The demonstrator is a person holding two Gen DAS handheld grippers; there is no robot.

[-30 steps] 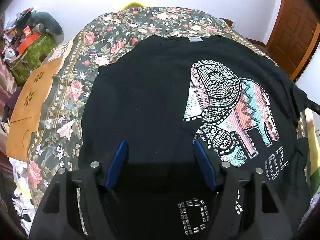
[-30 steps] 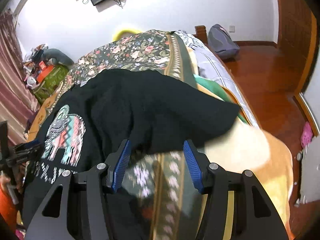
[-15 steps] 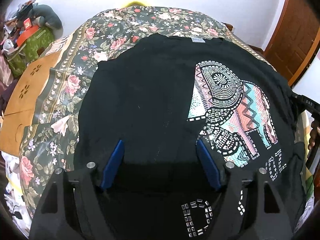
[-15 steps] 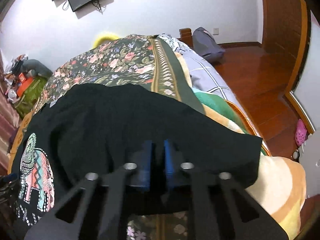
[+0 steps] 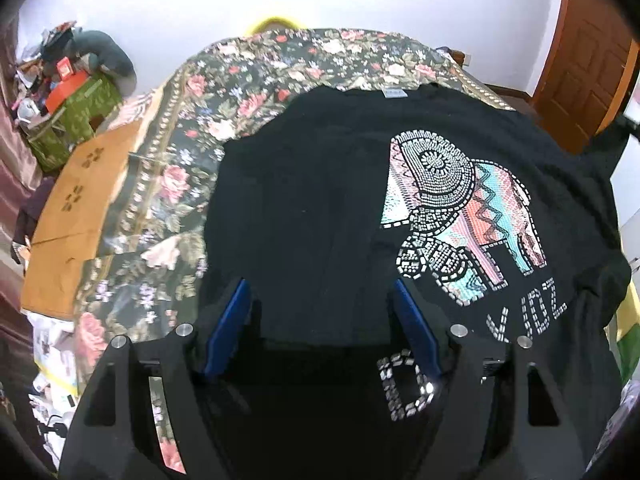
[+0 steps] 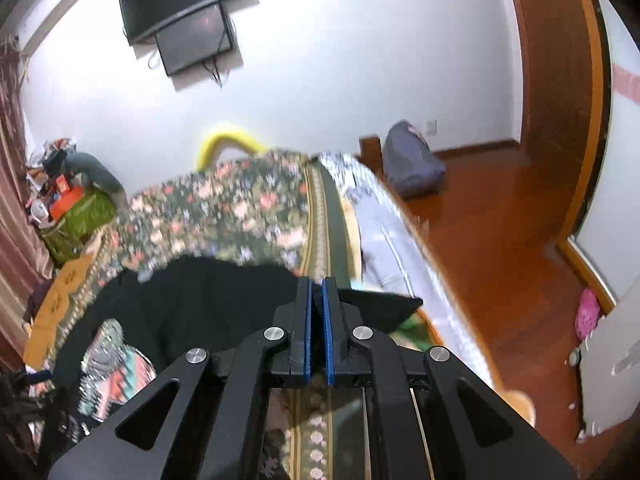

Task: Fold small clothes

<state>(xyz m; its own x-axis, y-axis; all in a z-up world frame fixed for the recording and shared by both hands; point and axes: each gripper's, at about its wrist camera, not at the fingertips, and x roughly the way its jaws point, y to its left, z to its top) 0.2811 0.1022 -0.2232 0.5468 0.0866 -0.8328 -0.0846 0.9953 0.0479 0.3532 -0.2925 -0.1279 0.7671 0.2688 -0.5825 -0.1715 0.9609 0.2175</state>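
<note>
The right gripper (image 6: 316,312) is sitting with its blue pads pressed together, and black fabric is showing on both sides of them, so it is apparently pinching the right sleeve edge of the black T-shirt (image 5: 304,208); whether cloth is truly caught between the pads is hard to tell. The left gripper (image 5: 320,304) is hovering with its fingers spread apart over the near hem, gripping nothing. Judging by this, the first side fold is being started: the next move is probably calling for the right side to be carried across toward the middle while the left side is holding the cloth flat or taking the hem. The T-shirt is lying spread, front up, on the floral bedspread (image 5: 256,80) of the bed, neck label at the far end, its beaded elephant print (image 5: 460,216) and studded letters facing upward, the cloth looking soft and limp.
</note>
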